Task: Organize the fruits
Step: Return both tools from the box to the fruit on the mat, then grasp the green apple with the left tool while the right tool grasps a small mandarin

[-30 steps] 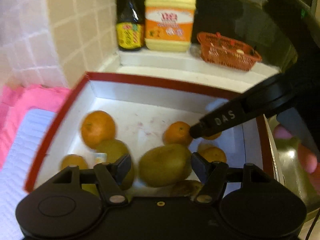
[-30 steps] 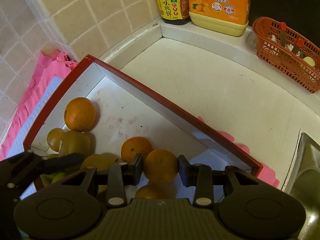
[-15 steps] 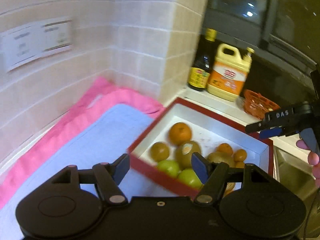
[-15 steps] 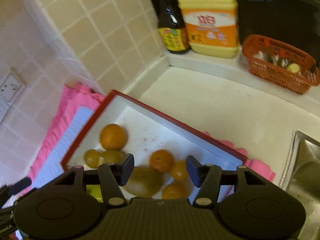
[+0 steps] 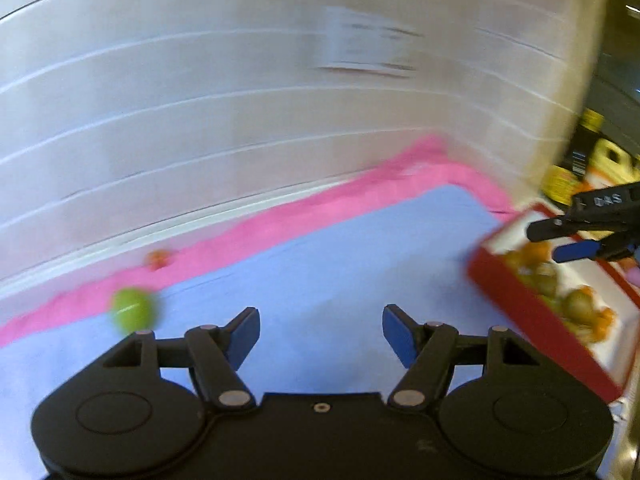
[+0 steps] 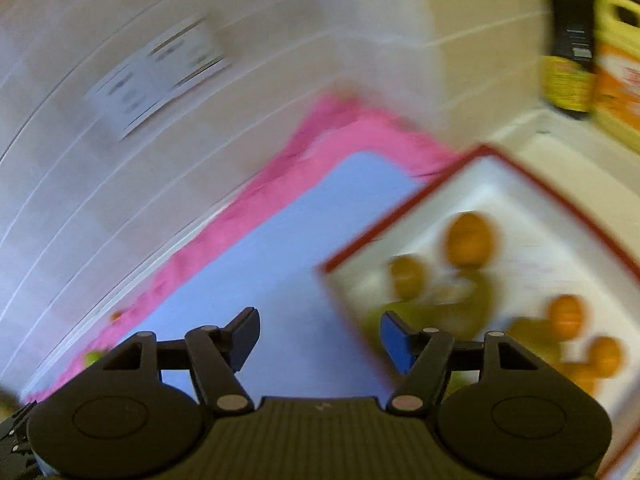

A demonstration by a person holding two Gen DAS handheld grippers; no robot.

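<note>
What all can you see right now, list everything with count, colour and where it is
box: one, red rim, white inside, right of the mat
fruit in box: several, orange and green, count blurred
loose fruit: one, green, on the mat's far left edge
mat: one, blue, on pink cloth
bottle: one, dark, back corner
jug: one, yellow and orange, beside the bottle
left gripper: open, empty
right gripper: open, empty

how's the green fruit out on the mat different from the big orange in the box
The green fruit is lime green; the big orange is orange. The green fruit lies alone on the blue mat near its pink border; the big orange sits inside the red-rimmed box among other fruit. Both look roundish, are blurred, and neither is held.
</note>
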